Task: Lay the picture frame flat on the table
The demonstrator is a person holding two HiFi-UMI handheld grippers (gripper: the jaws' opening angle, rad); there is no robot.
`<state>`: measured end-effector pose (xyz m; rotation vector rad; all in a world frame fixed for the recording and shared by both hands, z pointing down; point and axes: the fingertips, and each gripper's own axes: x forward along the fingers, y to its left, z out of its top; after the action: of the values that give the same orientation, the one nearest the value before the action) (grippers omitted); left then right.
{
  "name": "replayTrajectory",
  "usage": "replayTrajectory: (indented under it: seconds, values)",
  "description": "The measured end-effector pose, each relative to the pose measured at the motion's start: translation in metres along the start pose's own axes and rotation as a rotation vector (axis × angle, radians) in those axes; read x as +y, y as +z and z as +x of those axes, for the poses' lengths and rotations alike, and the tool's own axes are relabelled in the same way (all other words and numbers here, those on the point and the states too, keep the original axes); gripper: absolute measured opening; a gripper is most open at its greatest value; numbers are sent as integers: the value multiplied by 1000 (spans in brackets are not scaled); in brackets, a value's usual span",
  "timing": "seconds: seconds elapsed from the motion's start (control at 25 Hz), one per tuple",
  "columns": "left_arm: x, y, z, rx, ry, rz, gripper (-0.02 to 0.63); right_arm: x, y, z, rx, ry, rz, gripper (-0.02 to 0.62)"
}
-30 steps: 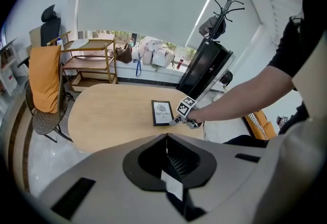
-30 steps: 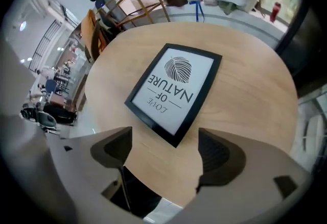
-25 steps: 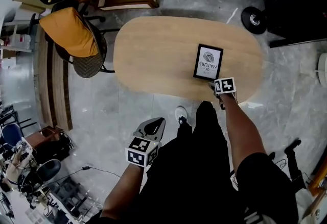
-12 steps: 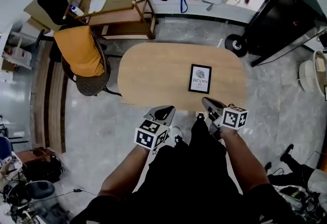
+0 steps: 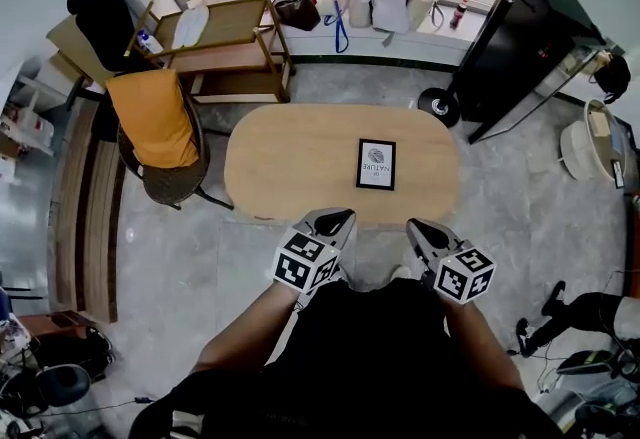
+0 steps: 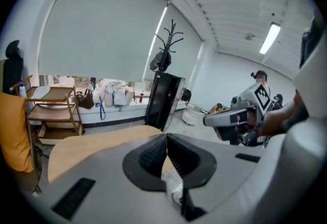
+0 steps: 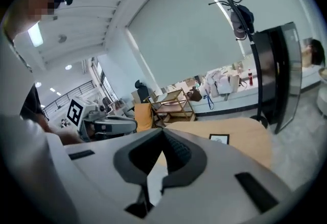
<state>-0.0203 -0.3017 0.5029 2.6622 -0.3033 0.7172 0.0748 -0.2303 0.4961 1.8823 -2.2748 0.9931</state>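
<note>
The picture frame lies face up and flat on the table, right of centre in the head view, with its long axis running up and down the picture, away from the person; it sits above both tools, and the right gripper at lower centre-right looks the nearer, the left gripper being lower centre-left; neither touches it; each is clenched on nothing, the ribbed dark pads meeting at the tip in its own view; the frame is a thin black rectangle round a white print with a grey round motif and dark lettering; the table is a long oval of pale, smooth wood grain over a grey marbled floor; judging by this, the laying looks done, and any further touch would mean reaching forward.
</note>
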Motion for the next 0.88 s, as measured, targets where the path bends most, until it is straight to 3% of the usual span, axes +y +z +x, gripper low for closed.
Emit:
replayTrajectory:
  seconds: [0.28, 0.56, 0.88]
  values:
    - [-18, 9, -10, -48, 61, 43, 5, 0, 10, -30, -28, 69, 188, 0]
    - [-64, 16, 2, -102, 89, -31, 5, -9, 4, -76, 3, 79, 21, 0]
    - [-124, 4, 10, -70, 107, 3, 5, -23, -7, -115, -24, 109, -26, 0]
